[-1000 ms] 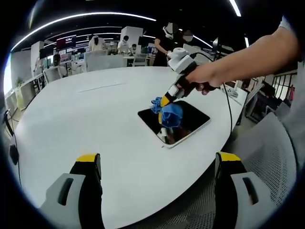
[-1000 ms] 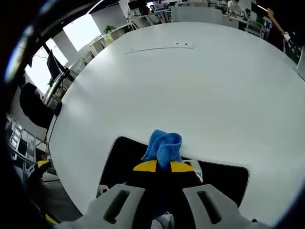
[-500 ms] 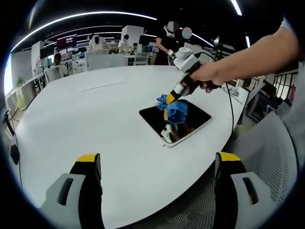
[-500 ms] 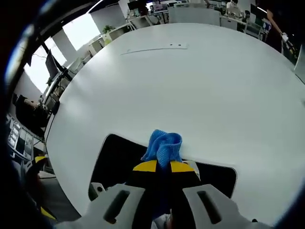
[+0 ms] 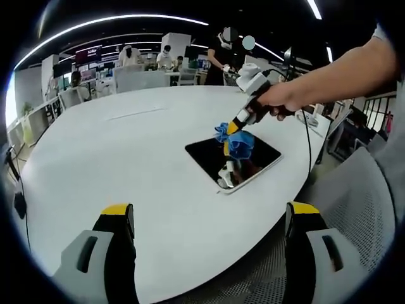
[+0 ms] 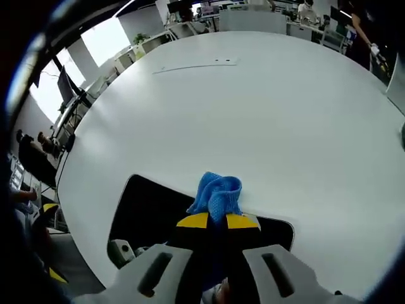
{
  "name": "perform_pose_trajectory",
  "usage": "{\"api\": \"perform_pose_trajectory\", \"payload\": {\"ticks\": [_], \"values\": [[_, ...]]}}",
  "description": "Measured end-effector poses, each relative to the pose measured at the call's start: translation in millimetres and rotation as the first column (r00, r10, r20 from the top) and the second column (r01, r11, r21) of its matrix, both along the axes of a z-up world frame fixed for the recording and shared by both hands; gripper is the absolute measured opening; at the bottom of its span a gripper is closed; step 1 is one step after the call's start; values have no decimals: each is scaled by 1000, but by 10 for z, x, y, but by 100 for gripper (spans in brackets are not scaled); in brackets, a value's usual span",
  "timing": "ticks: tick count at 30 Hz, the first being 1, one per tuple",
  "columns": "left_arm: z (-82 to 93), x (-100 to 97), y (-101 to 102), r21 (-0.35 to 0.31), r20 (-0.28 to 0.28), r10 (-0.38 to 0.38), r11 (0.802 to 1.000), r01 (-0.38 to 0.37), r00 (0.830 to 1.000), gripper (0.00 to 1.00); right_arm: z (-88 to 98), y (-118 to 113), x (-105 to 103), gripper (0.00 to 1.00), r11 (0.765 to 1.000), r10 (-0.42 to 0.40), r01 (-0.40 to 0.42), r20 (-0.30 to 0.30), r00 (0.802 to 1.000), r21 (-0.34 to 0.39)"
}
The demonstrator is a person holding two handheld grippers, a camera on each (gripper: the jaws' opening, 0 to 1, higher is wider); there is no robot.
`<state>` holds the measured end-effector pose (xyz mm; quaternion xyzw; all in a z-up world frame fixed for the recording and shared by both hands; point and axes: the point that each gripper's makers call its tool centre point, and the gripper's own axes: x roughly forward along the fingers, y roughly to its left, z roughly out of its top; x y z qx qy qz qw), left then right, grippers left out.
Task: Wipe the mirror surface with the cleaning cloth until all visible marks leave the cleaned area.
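A dark rectangular mirror [image 5: 212, 155] with a pale frame lies flat on the white table [image 5: 126, 145], near its right edge. My right gripper [image 5: 235, 125], held in a person's hand, is shut on a blue cleaning cloth [image 5: 239, 143] and presses it onto the mirror's far right part. In the right gripper view the mirror [image 6: 145, 209] spreads under the jaws and the blue cloth [image 6: 216, 193] bunches out past the yellow tips of the right gripper [image 6: 217, 221]. My left gripper [image 5: 205, 212] hovers open and holding nothing over the table's near edge, well short of the mirror.
People and desks with monitors stand far behind the table. A black cable [image 5: 306, 149] trails from the right gripper over the table's right edge. A grey mesh chair [image 5: 354, 196] sits to the right. The table's left and far parts are bare white.
The right gripper has slid the cloth across the mirror toward its far right end. In the right gripper view more dark glass now shows on the left. The left gripper stays still.
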<state>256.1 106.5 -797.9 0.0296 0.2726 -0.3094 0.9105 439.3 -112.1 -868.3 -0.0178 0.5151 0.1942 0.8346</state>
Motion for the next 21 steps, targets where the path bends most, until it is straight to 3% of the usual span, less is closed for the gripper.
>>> {"api": "perform_pose_trajectory", "payload": {"ticks": [8,12,21], "values": [[-1,4,-2,1,0,-1,1000,1,1000,99,-7,12,5,2,1000,11,-11,12,1000,-22],[-15,6,-2,4,-3,-4,1000,4,1000,99,-6,-6,9,2,999,-23,23,-4,1000,27],[-24,-3,-8,5,-6,-9,1000,9,1000,99,25,53,-224,2,1000,-14,14,20,1000,0]]}}
